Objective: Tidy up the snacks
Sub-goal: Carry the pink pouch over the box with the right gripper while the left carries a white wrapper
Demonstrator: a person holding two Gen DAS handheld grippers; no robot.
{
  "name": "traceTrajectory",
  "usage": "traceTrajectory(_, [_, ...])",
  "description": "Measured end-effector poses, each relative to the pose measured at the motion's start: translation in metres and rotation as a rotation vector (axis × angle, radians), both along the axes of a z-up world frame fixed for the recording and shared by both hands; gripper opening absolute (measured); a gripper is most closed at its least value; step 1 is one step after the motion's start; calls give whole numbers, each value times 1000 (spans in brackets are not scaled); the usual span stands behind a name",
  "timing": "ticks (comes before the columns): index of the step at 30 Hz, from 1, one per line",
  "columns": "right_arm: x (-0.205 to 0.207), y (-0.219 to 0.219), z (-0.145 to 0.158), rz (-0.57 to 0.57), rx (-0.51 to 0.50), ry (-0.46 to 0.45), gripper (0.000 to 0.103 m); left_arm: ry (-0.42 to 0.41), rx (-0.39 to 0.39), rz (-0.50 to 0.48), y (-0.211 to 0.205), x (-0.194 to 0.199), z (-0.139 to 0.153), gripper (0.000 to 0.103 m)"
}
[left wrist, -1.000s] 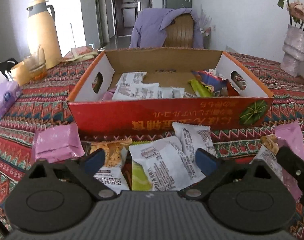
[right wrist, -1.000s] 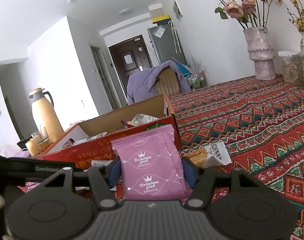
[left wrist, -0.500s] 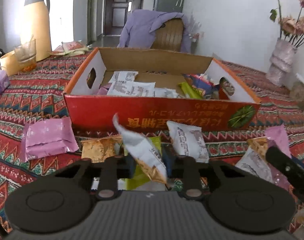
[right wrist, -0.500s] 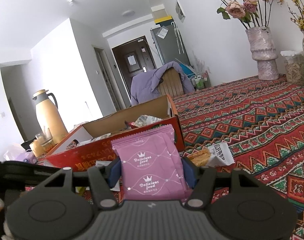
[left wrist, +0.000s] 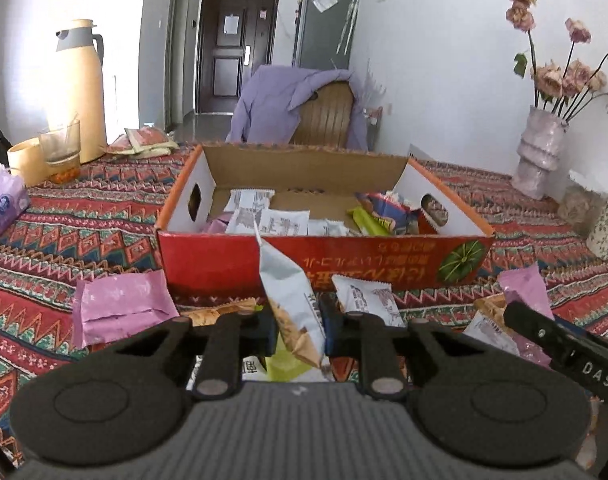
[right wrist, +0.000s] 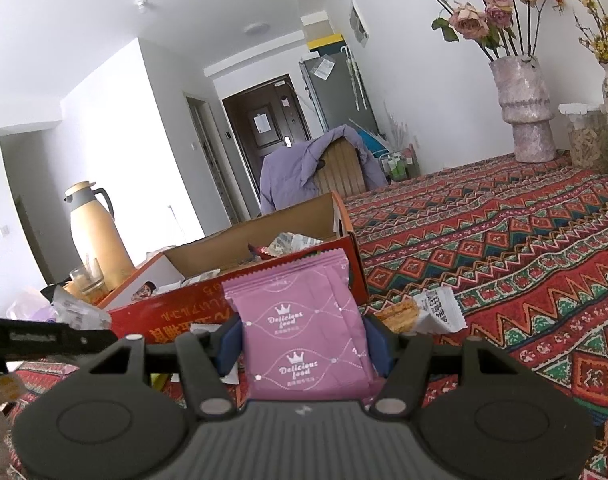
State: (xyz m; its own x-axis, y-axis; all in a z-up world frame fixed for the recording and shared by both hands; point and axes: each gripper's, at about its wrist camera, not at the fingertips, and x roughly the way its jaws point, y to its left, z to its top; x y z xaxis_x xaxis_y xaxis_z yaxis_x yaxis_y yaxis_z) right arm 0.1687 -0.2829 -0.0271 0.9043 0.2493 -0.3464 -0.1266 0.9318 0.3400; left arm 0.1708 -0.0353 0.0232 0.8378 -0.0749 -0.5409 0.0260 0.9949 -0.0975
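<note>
My left gripper (left wrist: 297,326) is shut on a white snack packet (left wrist: 289,300), which stands on edge above the table just in front of the red cardboard box (left wrist: 324,256). The box holds several snack packets (left wrist: 271,220). My right gripper (right wrist: 304,340) is shut on a pink snack packet (right wrist: 304,320), held upright to the right of the box (right wrist: 191,312). More loose packets lie before the box: a pink one (left wrist: 119,308) at left, a white one (left wrist: 364,300) in the middle, others at right (left wrist: 520,288).
A yellow thermos (left wrist: 77,92), a glass (left wrist: 61,152) and a tissue pack (left wrist: 1,204) stand at the far left. Flower vases (left wrist: 540,156) and a jar (right wrist: 584,136) line the right side. A chair with a purple jacket (left wrist: 299,100) is behind the box.
My left gripper went from open over the loose packets to shut on a white packet and lifted it off the table. My right gripper stayed still with the pink packet.
</note>
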Motion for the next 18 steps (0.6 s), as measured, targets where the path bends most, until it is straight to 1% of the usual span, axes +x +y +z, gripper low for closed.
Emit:
traceTrajectory(3, [-2, 4, 1, 1, -23, -10, 62, -25, 0, 6, 3, -6, 6, 20])
traceTrajectory(7, [-7, 17, 6, 12, -96, -39, 62, -64, 4, 2, 6, -12, 16, 20])
traceTrajectory(14, [-9, 27, 36, 38, -93, -82, 62, -114, 6, -6, 10, -13, 31, 20])
traceTrajectory(18, [2, 34, 54, 48, -123, -108, 62, -133, -1, -13, 9, -6, 39, 20])
